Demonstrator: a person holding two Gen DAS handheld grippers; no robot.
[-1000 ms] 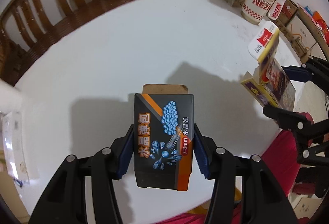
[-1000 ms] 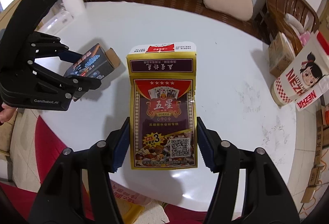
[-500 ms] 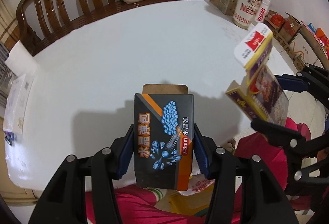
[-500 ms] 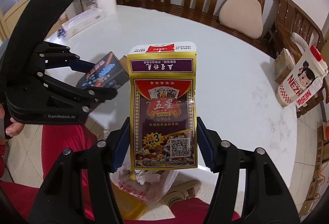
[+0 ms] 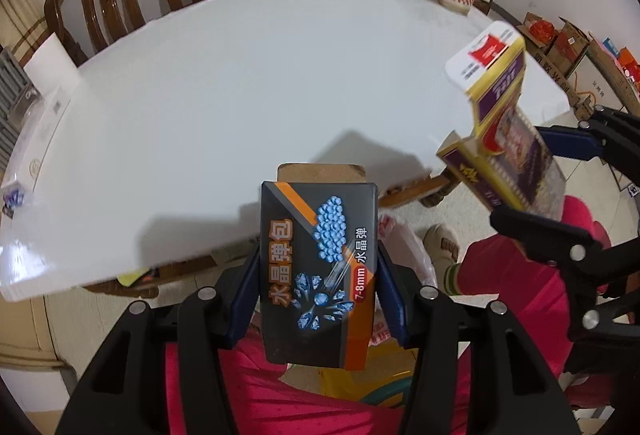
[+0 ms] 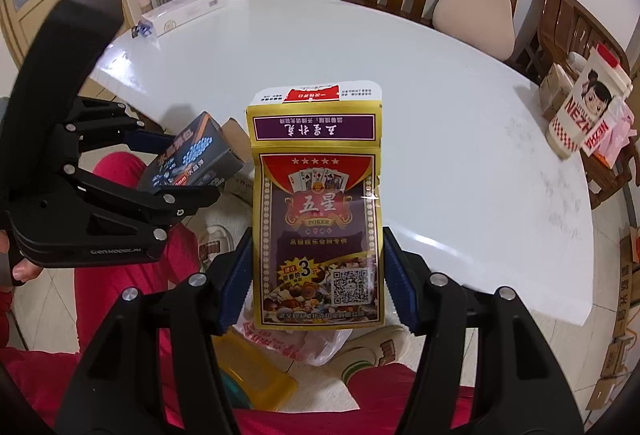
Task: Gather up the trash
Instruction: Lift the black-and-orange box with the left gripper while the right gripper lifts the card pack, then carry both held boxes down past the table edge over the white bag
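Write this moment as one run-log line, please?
left gripper: shut on dark box | right gripper: shut on playing-card pack | both past table edge, over plastic bag

Black box [image 5: 318, 271]: "水晶弹包", "7-8mm 水晶弹". Playing-card box [image 6: 316, 219]: "五星", "POKER", "3", QR code. Cartoon-printed container [image 6: 588, 111]: "NEZHA". Left gripper [image 6: 120, 171] body: "GenRobot.AI".

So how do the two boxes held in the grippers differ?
The dark box is black with orange bands and blue beads; the card box is gold and purple with playing cards. The dark box's brown flap is plain; the card box's is white and red. Both are clamped off the table.
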